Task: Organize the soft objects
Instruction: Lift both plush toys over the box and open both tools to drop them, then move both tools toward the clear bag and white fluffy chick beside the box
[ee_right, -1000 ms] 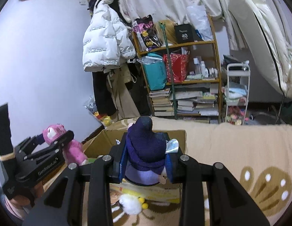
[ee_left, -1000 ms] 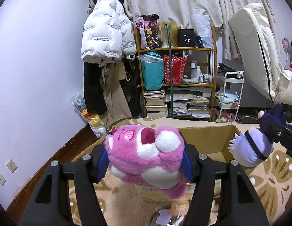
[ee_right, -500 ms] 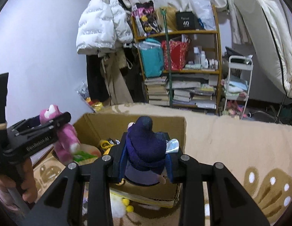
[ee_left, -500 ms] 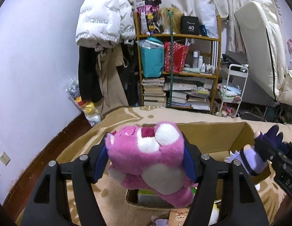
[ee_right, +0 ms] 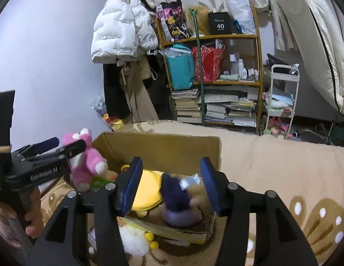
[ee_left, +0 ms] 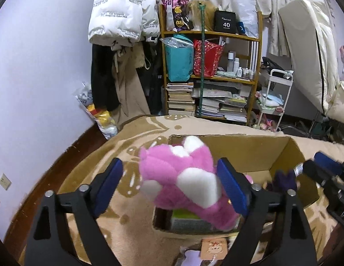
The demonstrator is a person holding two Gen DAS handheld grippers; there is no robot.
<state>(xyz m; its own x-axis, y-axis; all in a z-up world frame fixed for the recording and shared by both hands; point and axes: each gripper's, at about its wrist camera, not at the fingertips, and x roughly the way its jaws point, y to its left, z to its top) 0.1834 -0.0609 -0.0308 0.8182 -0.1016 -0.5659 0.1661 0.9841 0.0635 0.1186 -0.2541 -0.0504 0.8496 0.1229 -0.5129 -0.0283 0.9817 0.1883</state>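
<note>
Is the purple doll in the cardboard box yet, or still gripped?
In: the purple doll sits inside the cardboard box, clear of both pads of the opening right hand-held gripper.

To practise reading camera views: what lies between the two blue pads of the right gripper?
In the right wrist view, the purple plush doll sits between the opening right gripper pads, over the cardboard box; neither pad presses it.
</note>
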